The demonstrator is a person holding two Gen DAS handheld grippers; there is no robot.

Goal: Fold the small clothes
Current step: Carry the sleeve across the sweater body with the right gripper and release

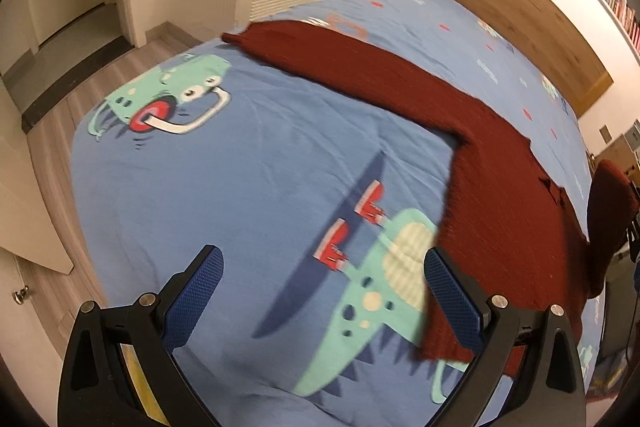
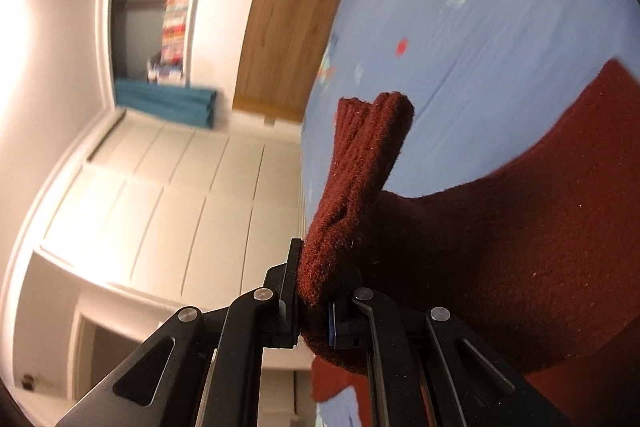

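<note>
Sweater (image 1: 472,147) on bedspread (image 1: 248,167), sleeve stretched w/ cuff twd far-left, right claw (image 2: 316,291) clamped on cuff, left claw (image 1: 320,279) spread wide, empty

Dark red knit sweater (image 1: 472,155) on blue cartoon-monster-printed bedspread (image 1: 248,163).
</note>
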